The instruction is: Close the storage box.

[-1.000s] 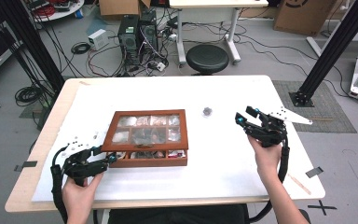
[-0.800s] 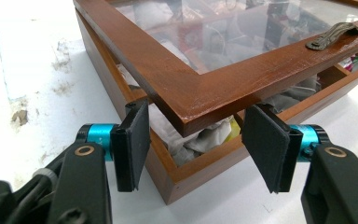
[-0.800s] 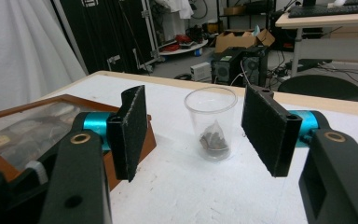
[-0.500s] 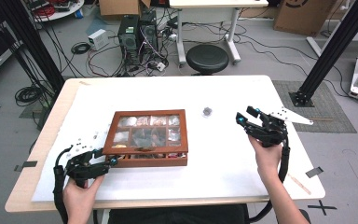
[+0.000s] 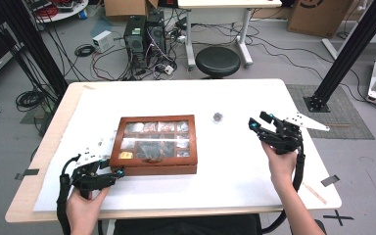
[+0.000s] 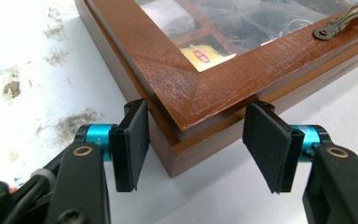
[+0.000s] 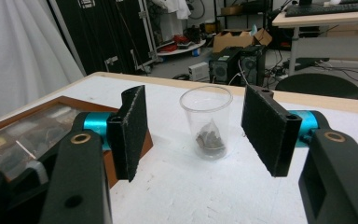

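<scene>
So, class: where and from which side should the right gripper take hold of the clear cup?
Probably the cup wall at mid-height, coming in level from the right gripper side. It stands upright and apart from the box, its round wall tapers downward, and the open jaws already line up either side of it.

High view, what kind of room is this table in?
Probably a lab or workshop: computer towers with tangled cables on the floor, black metal frame posts, and cardboard boxes nearby.
</scene>
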A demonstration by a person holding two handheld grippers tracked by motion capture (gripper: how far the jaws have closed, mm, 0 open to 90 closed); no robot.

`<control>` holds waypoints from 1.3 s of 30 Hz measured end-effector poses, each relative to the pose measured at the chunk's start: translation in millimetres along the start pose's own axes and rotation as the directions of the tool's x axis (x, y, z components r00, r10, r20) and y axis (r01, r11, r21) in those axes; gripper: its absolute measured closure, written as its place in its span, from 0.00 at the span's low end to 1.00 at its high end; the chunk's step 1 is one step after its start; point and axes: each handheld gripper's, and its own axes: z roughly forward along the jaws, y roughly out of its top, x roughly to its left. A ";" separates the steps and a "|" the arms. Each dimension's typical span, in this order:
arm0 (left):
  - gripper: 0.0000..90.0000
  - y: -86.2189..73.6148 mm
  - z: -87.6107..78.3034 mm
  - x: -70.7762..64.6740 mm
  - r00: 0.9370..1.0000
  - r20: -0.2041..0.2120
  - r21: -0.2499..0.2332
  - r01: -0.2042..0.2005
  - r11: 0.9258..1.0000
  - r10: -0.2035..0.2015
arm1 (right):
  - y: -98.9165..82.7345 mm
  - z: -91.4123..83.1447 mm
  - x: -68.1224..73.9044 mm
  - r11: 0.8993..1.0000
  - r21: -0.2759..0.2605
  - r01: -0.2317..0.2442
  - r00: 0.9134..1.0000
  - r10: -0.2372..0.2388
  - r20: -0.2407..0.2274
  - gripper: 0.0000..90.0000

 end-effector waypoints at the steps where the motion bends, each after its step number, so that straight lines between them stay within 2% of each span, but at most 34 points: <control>1: 0.46 -0.4 0.2 0.1 1.000 0.000 0.002 0.000 1.000 0.000 | 0.0 0.1 0.0 1.000 -0.001 0.002 1.000 -0.002 0.001 0.46; 17: 0.45 -4.2 1.2 3.5 1.000 0.029 0.035 -0.002 0.999 0.001 | -0.4 0.7 -0.2 1.000 0.000 0.005 1.000 -0.005 0.003 0.46; 25: 0.42 -1.9 -2.1 4.3 0.999 0.036 0.036 -0.009 0.999 0.008 | -0.2 -0.5 -1.9 1.000 -0.004 0.001 1.000 -0.001 0.006 0.46; 29: 0.39 2.7 -9.5 7.6 1.000 0.030 0.004 -0.010 1.000 0.010 | -0.3 -1.9 -4.0 1.000 -0.005 -0.005 1.000 0.005 0.010 0.46; 34: 0.37 14.4 -18.2 12.8 1.000 0.027 -0.060 -0.011 0.998 0.013 | -0.2 -4.0 -5.3 1.000 -0.007 -0.007 1.000 0.007 0.016 0.46; 36: 0.36 24.5 -22.4 13.1 0.998 0.045 -0.108 -0.029 0.994 0.034 | -0.1 -5.7 -7.1 1.000 -0.013 -0.009 1.000 0.009 0.025 0.46; 37: 0.36 24.5 -22.4 13.1 0.998 0.045 -0.108 -0.029 0.994 0.034 | -0.1 -5.7 -7.1 1.000 -0.013 -0.009 1.000 0.009 0.025 0.46; 39: 0.36 34.6 -25.6 11.1 0.997 0.056 -0.142 -0.048 0.989 0.057 | -0.1 -6.8 -8.5 1.000 -0.015 -0.015 0.999 0.016 0.030 0.46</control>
